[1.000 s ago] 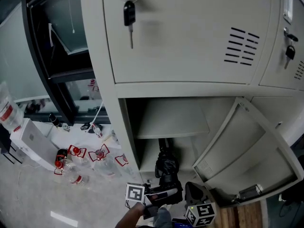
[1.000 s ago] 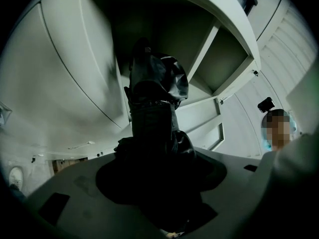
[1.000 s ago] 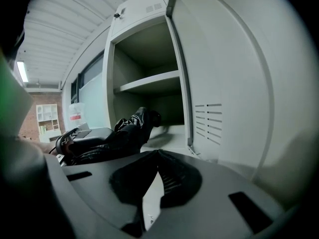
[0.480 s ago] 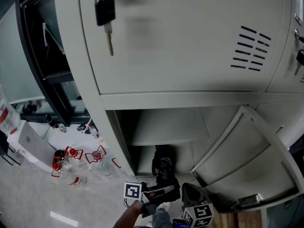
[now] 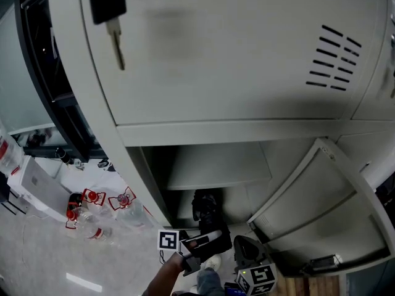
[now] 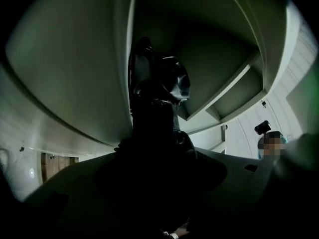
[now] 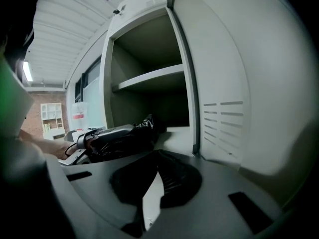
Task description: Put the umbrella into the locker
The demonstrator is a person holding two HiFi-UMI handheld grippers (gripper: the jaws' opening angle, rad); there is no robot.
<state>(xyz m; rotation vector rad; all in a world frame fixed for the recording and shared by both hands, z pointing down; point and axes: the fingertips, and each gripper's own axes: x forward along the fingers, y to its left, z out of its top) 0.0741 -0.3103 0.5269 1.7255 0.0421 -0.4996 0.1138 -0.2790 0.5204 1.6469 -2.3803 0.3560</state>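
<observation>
A folded black umbrella [image 5: 205, 211] lies with its far end inside the open lower compartment [image 5: 216, 165] of the grey locker. My left gripper [image 5: 200, 242] is shut on its near end, just outside the opening. In the left gripper view the umbrella [image 6: 157, 88] runs dark from between the jaws up into the compartment. My right gripper [image 5: 247, 251] hangs to the right of it, low in front of the locker. Its jaws [image 7: 154, 183] are shut with nothing between them. From there the umbrella [image 7: 124, 133] shows at the left, on the compartment floor.
The compartment's door [image 5: 321, 208] stands swung open to the right. A shelf [image 7: 149, 78] divides the compartment. A key [image 5: 114, 17] hangs from the closed door above. Several plastic bottles [image 5: 99, 211] and a white box [image 5: 37, 187] lie on the floor at the left.
The head view has moved closer to the locker and lower. The left gripper with the umbrella has shifted slightly left at the compartment mouth. The right gripper has hardly moved.
</observation>
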